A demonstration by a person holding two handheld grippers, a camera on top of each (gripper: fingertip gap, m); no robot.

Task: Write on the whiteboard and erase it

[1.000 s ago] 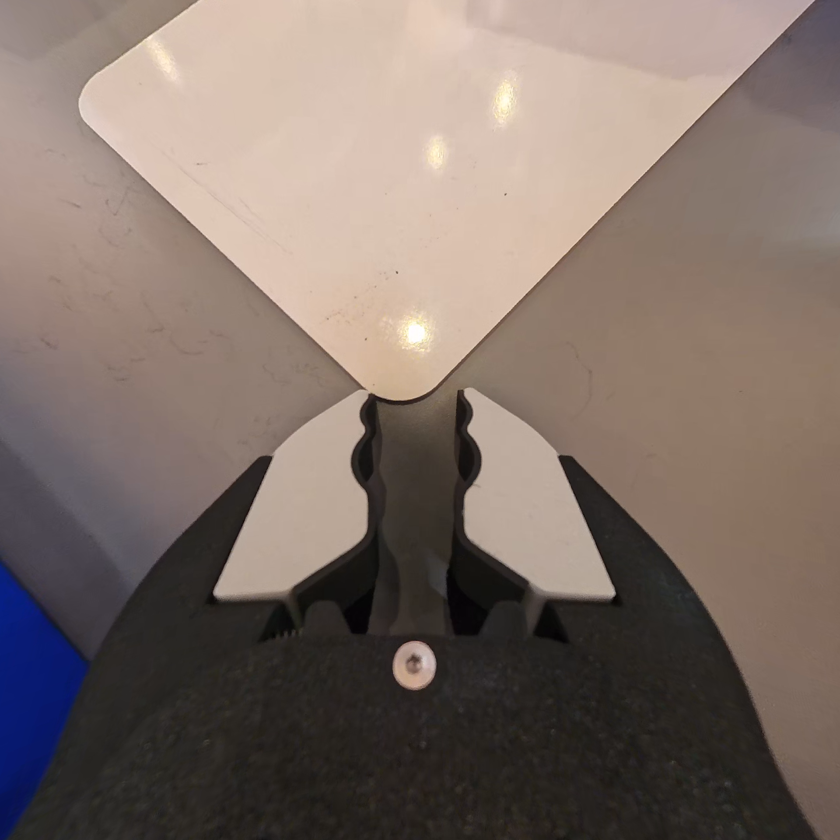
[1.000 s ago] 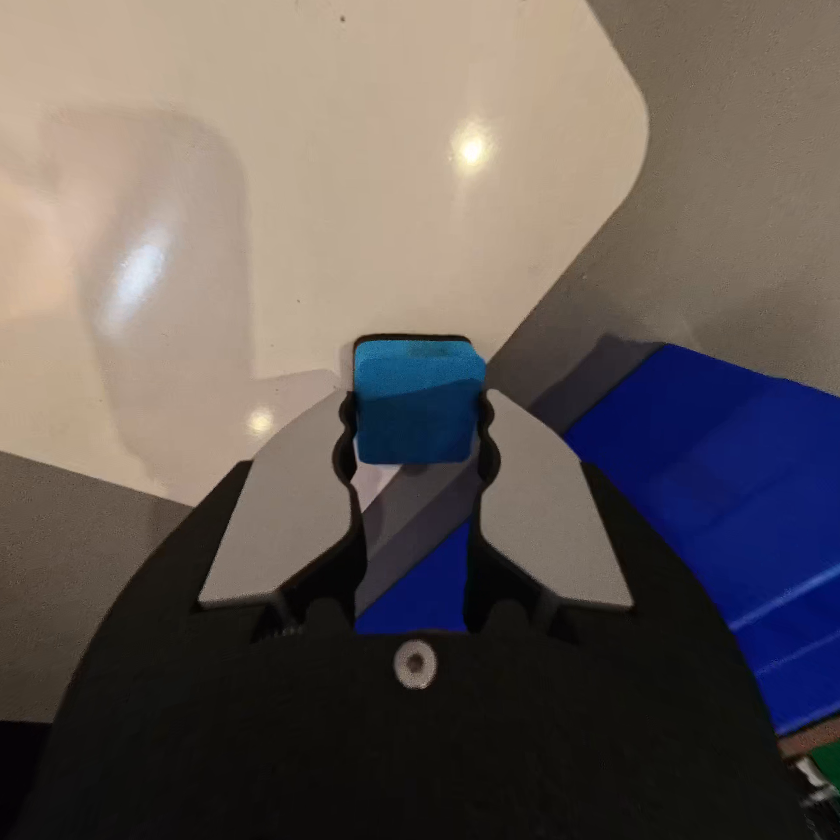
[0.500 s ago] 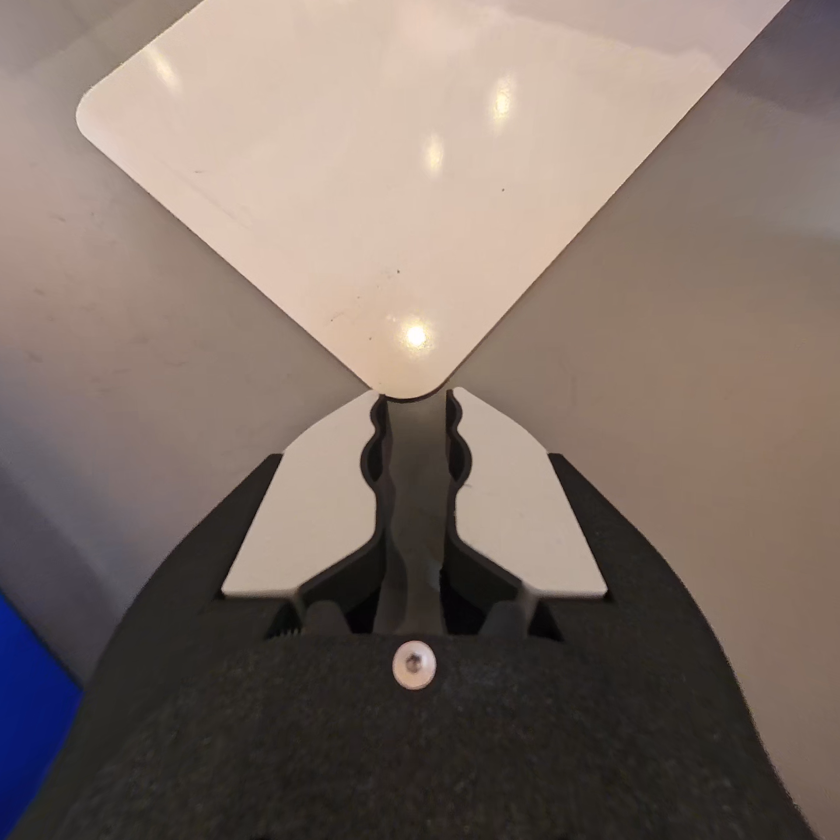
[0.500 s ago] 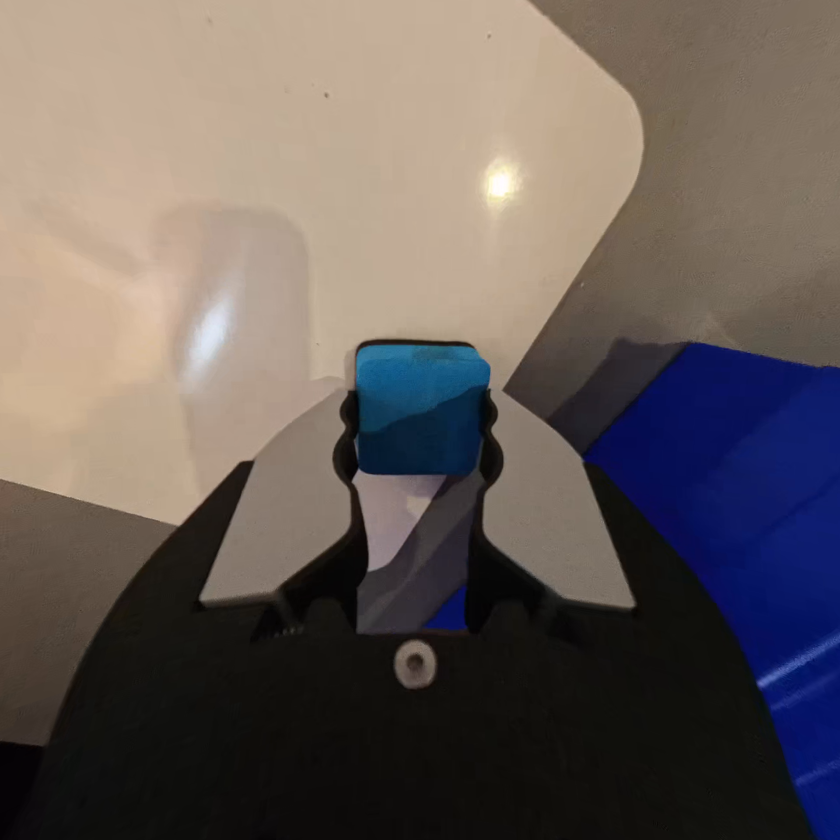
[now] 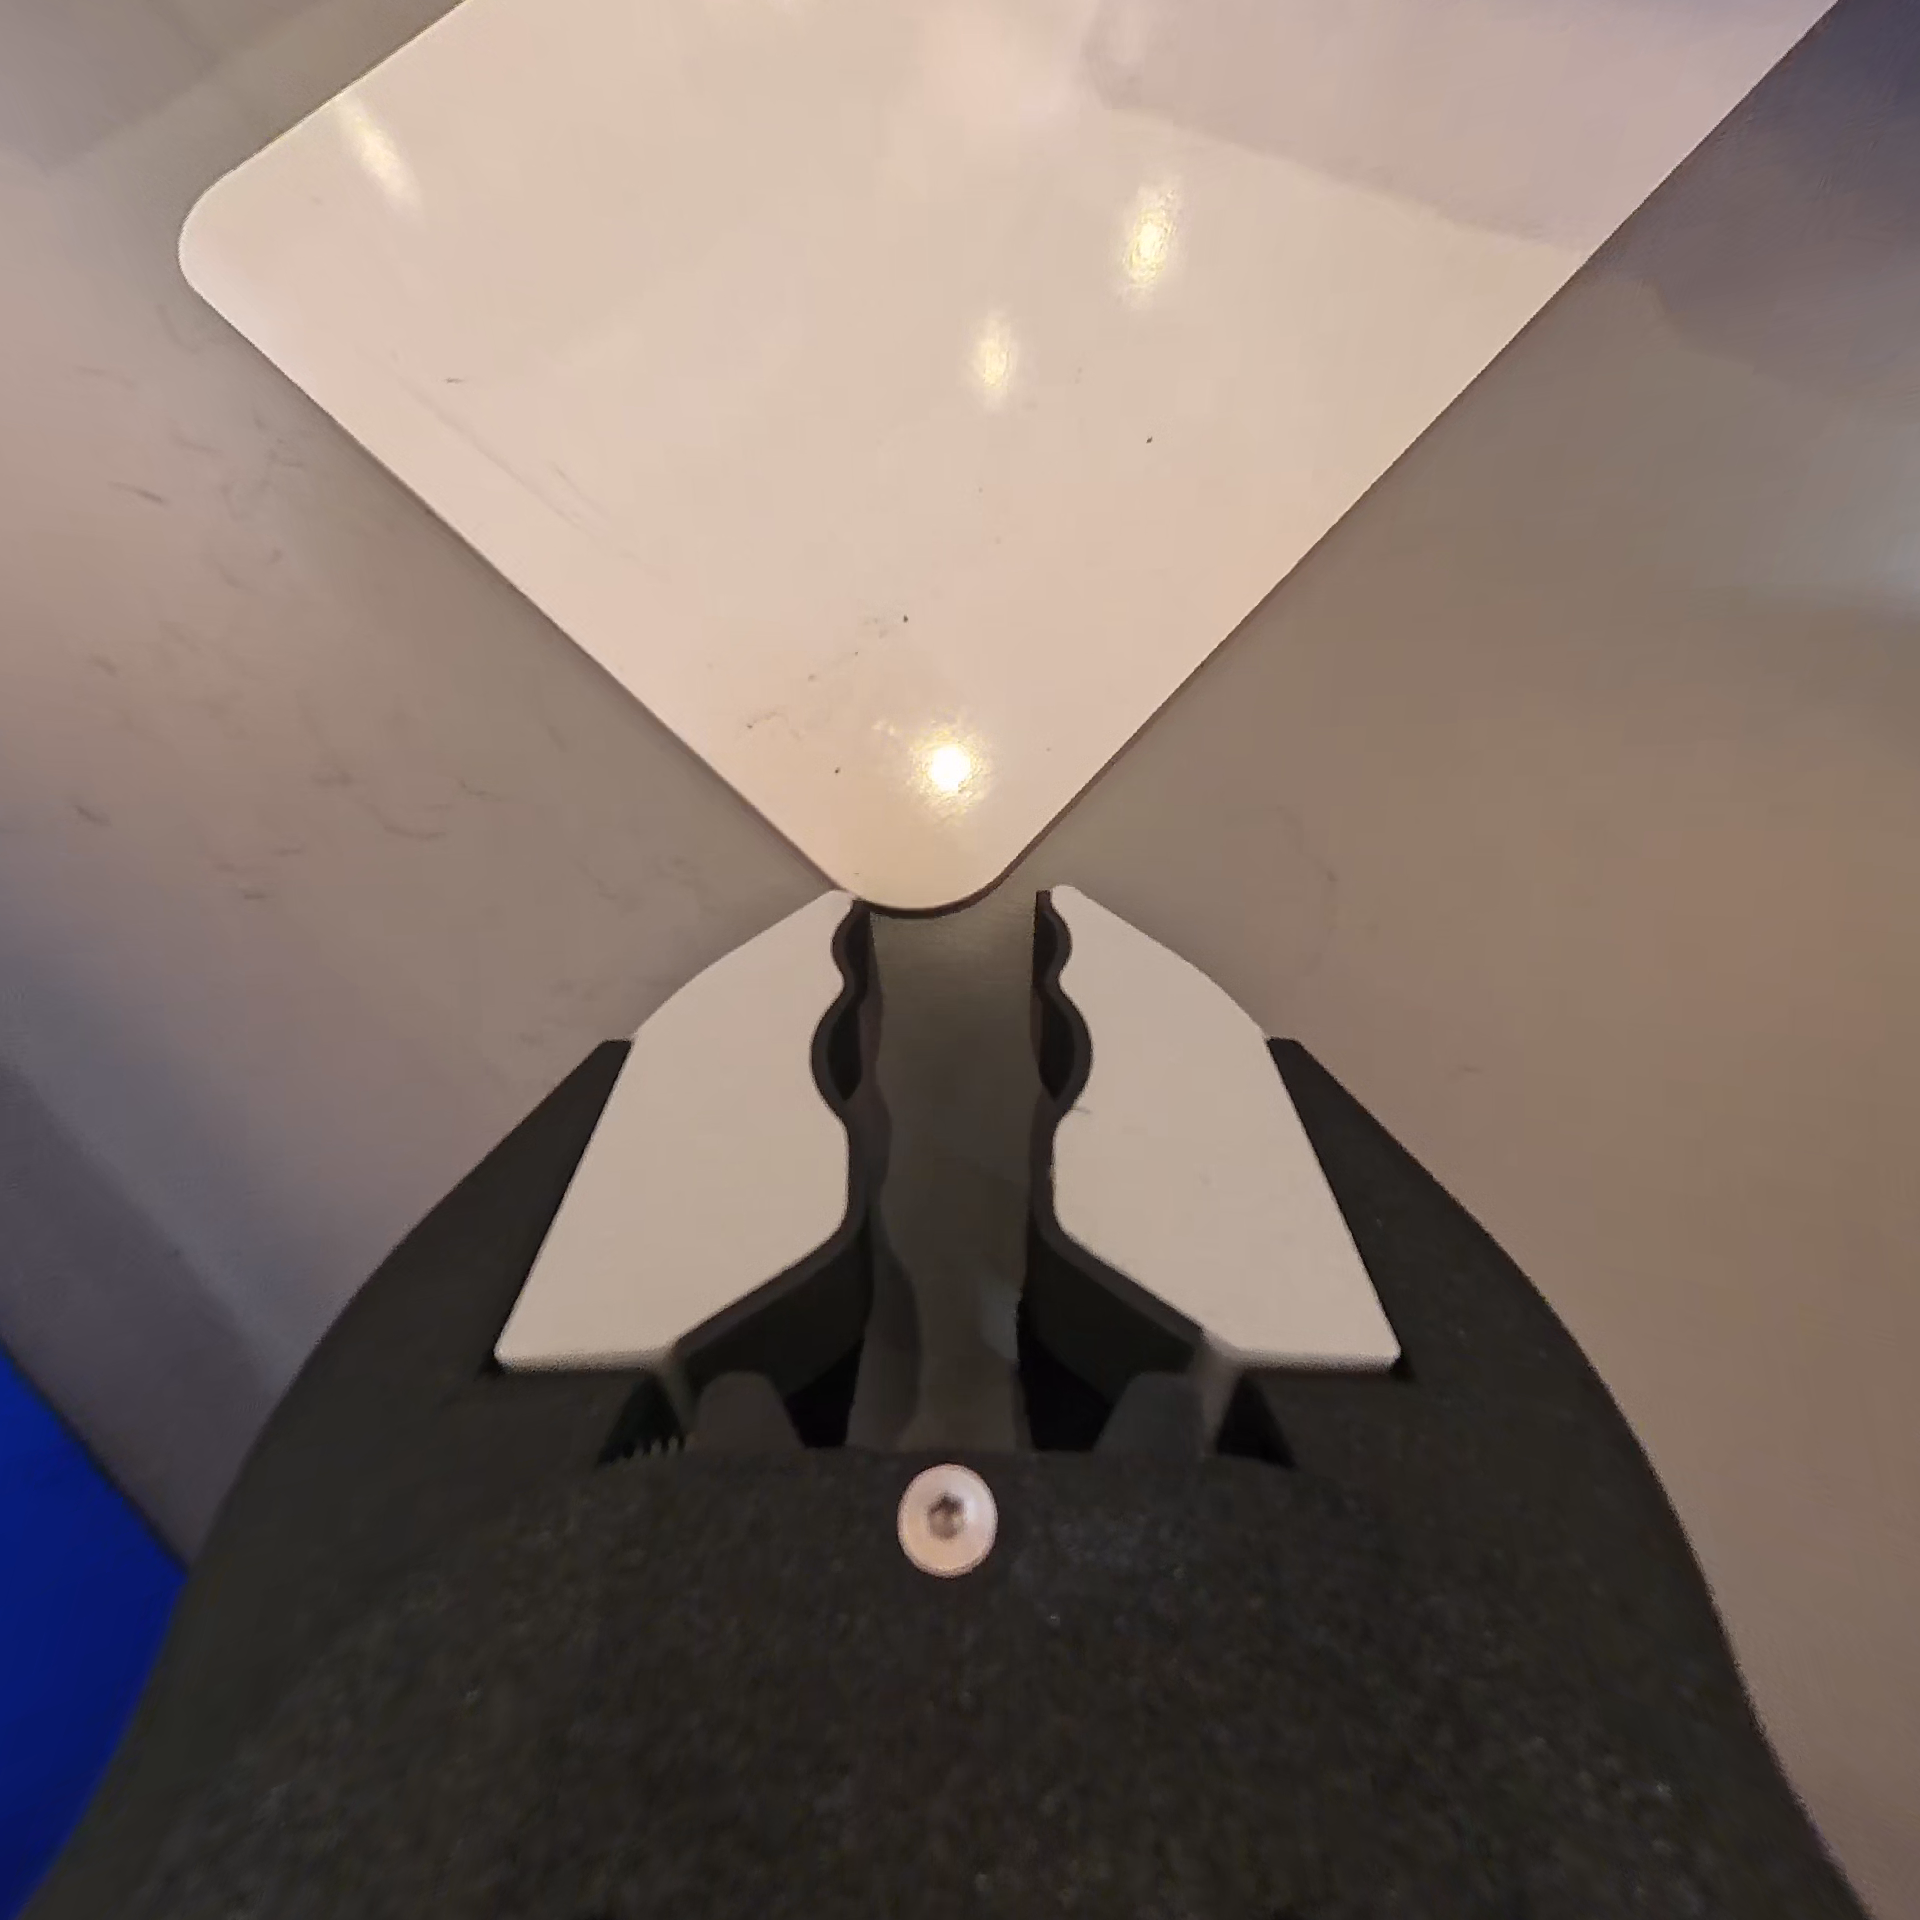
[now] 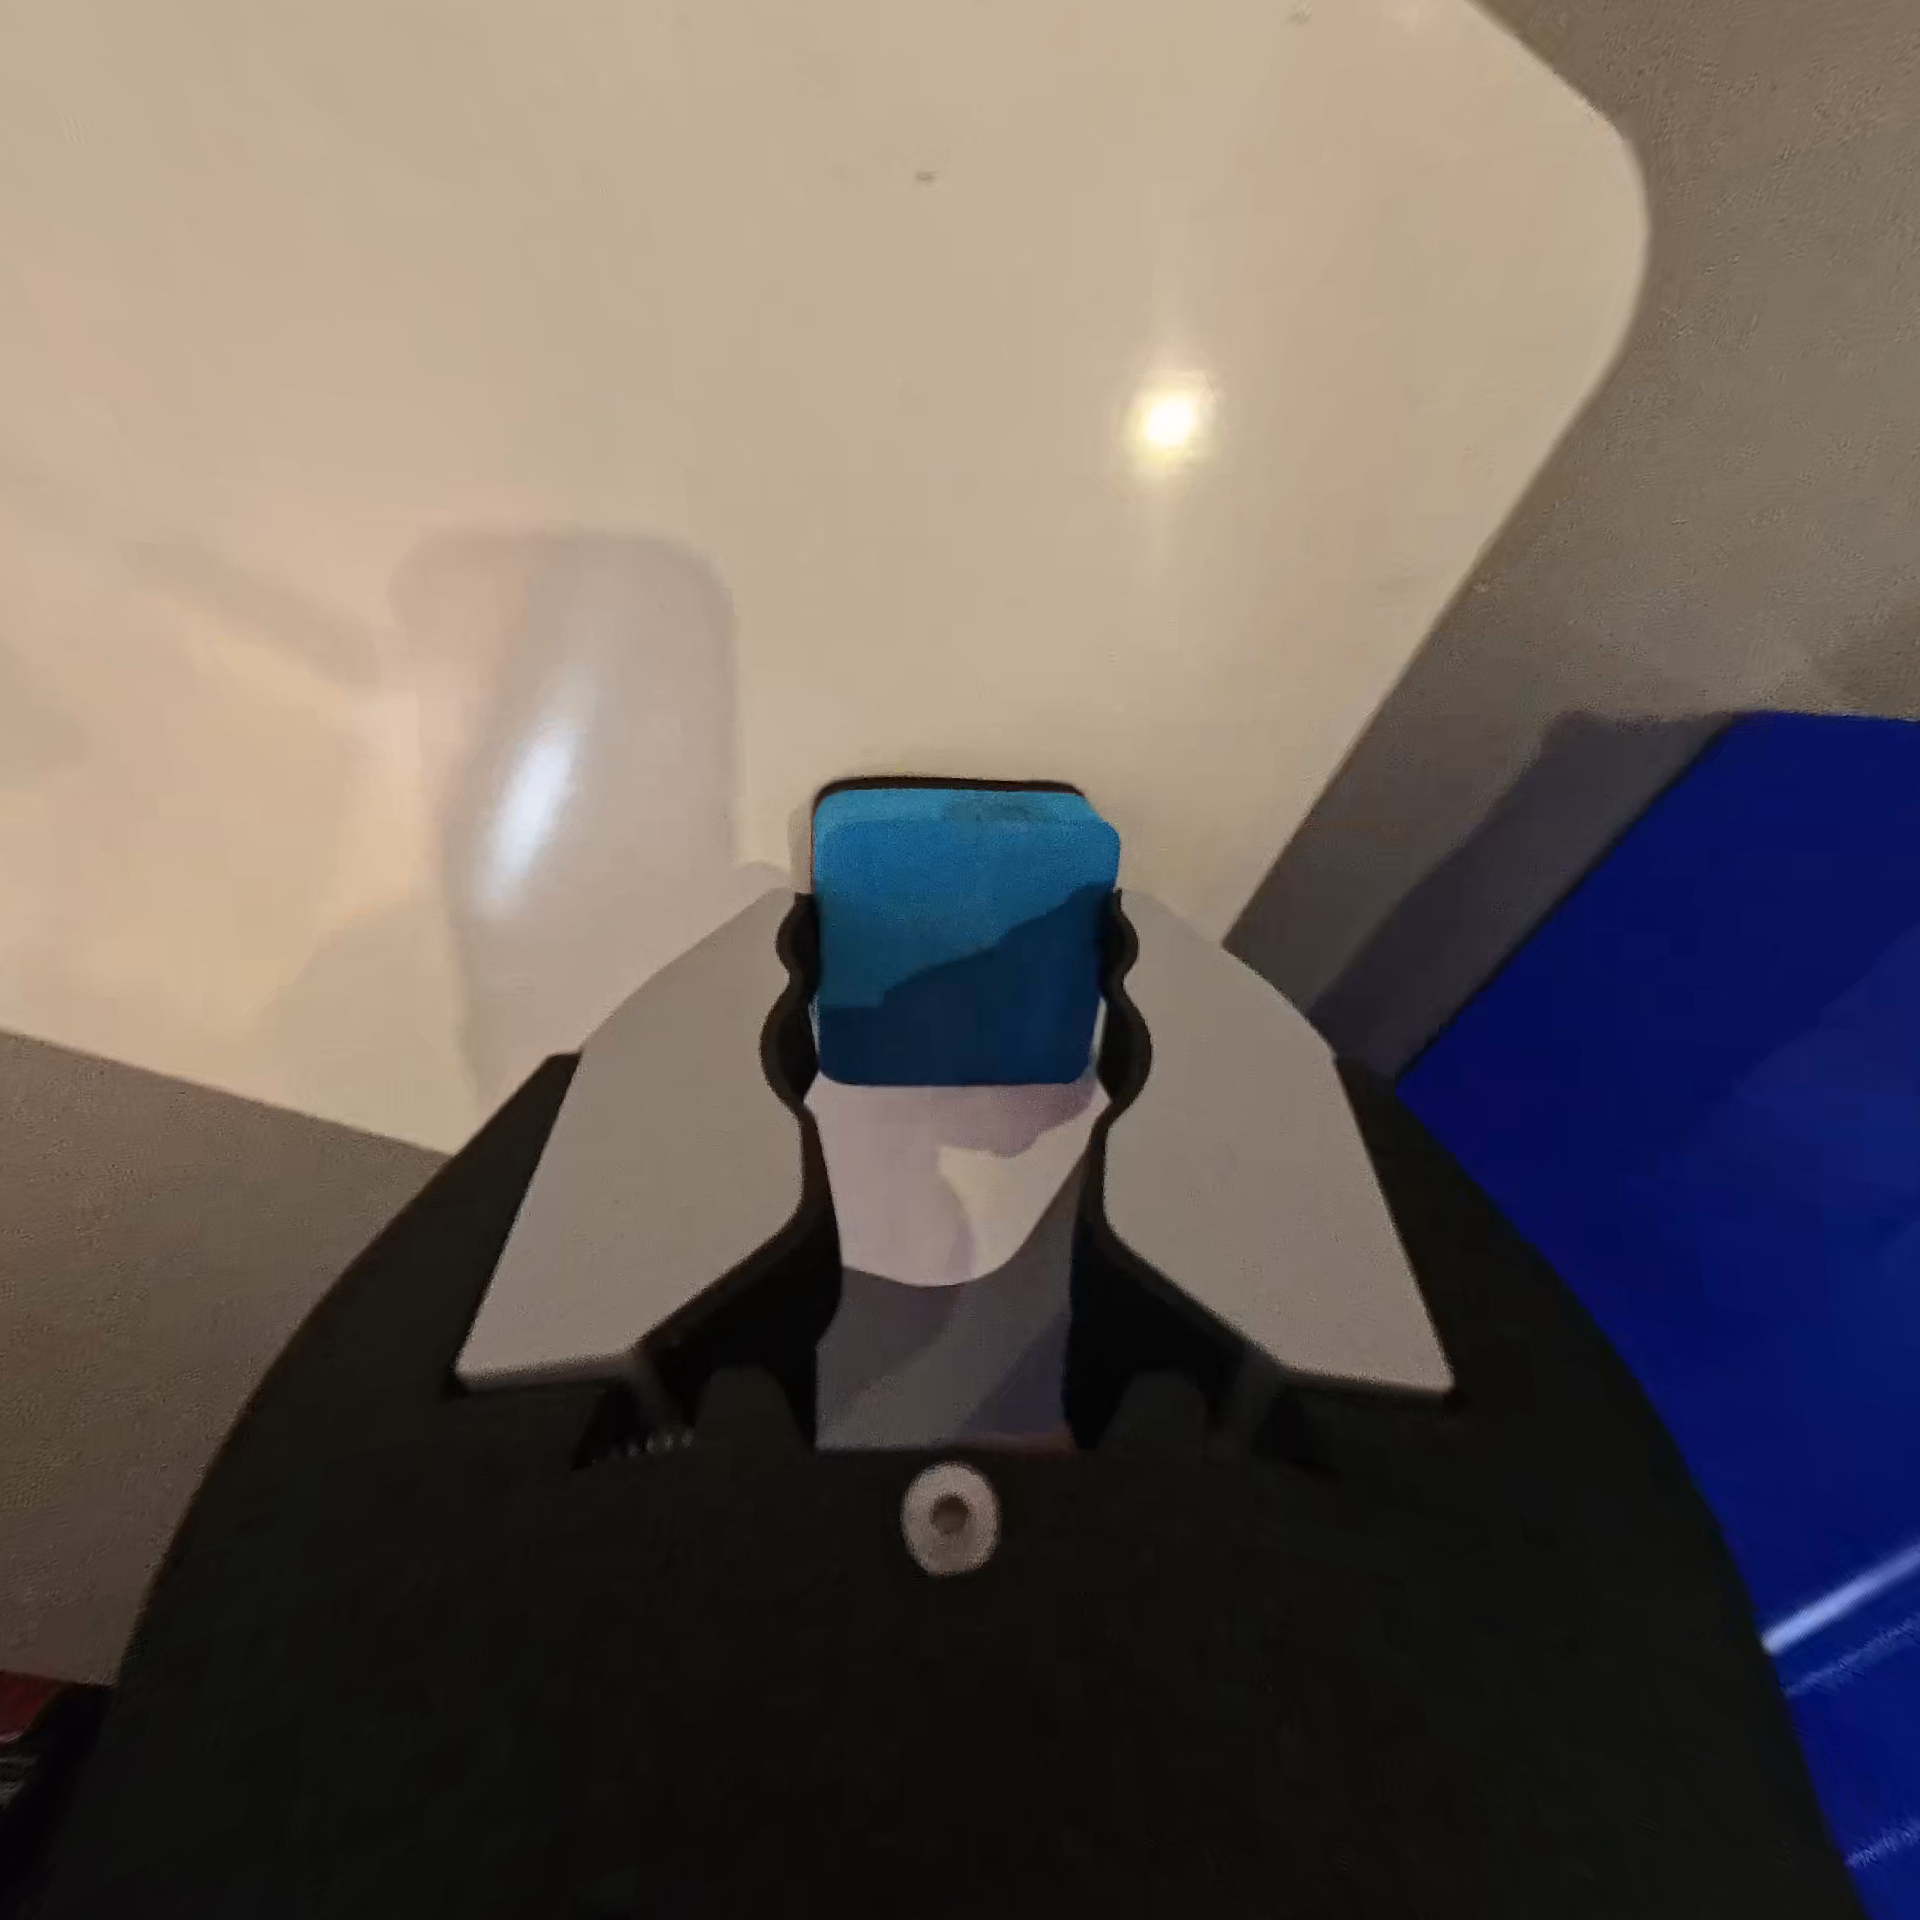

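From the left wrist, the glossy white rounded-corner whiteboard (image 5: 831,436) on the grey table (image 5: 1507,935) looks nearly clean, faint smudges only; the left gripper (image 5: 951,914) is spread and empty at its near corner.

From the right wrist, the right gripper (image 6: 956,935) pinches a blue foam eraser block (image 6: 961,935) over the board, so erasing seems almost finished.

Blue box (image 6: 1683,1091) beside whiteboard (image 6: 727,364)

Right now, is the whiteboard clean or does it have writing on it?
Clean, as far as it shows. The whiteboard has only faint specks and smudges, no writing. The right gripper holds the blue eraser on it.
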